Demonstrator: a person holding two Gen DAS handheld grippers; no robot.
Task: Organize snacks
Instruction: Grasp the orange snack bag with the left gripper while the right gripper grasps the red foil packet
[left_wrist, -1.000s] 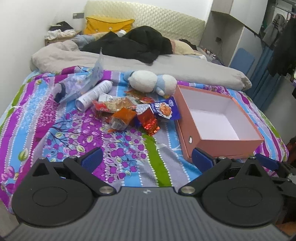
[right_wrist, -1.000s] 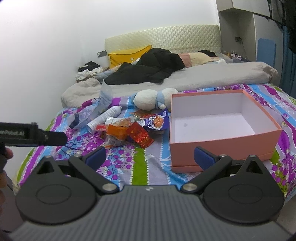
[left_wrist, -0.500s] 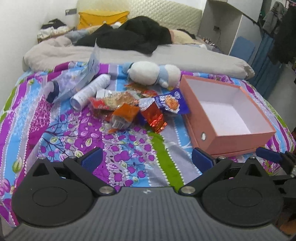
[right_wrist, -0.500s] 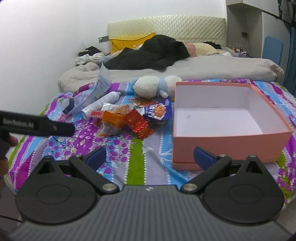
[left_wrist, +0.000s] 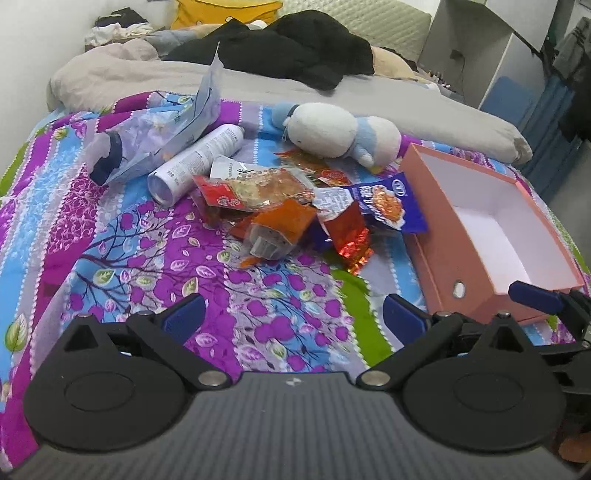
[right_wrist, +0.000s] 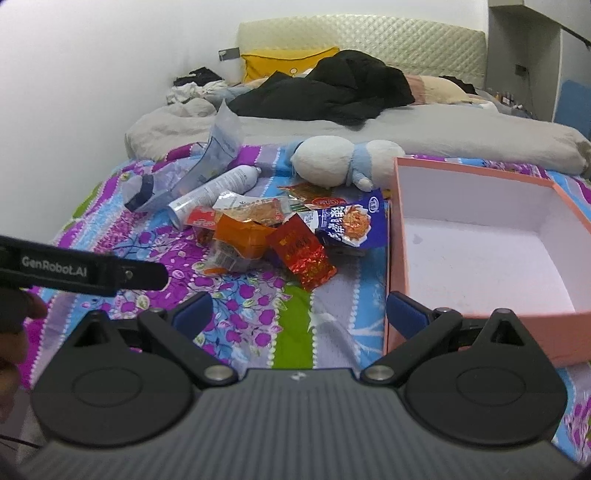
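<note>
A pile of snack packets lies on the patterned bedspread: an orange packet (left_wrist: 284, 225) (right_wrist: 242, 234), a red foil packet (left_wrist: 349, 236) (right_wrist: 303, 253), a blue-purple packet (left_wrist: 388, 203) (right_wrist: 349, 221) and a clear red packet (left_wrist: 251, 188). An empty pink box (left_wrist: 436, 236) (right_wrist: 476, 339) with a white inside stands right of the pile. My left gripper (left_wrist: 293, 317) is open and empty, short of the pile. My right gripper (right_wrist: 299, 312) is open and empty, near the box's front left corner.
A white spray can (left_wrist: 195, 162) (right_wrist: 214, 190), a clear plastic bag (left_wrist: 159, 136) and a white-and-blue plush toy (left_wrist: 340, 133) (right_wrist: 343, 162) lie behind the snacks. A grey duvet and black clothes (right_wrist: 332, 88) cover the far bed. The left gripper's body (right_wrist: 81, 266) shows at left.
Both grippers have moved forward and lower toward the snack pile and box. The jaws stay open. Nothing on the bed has moved.
</note>
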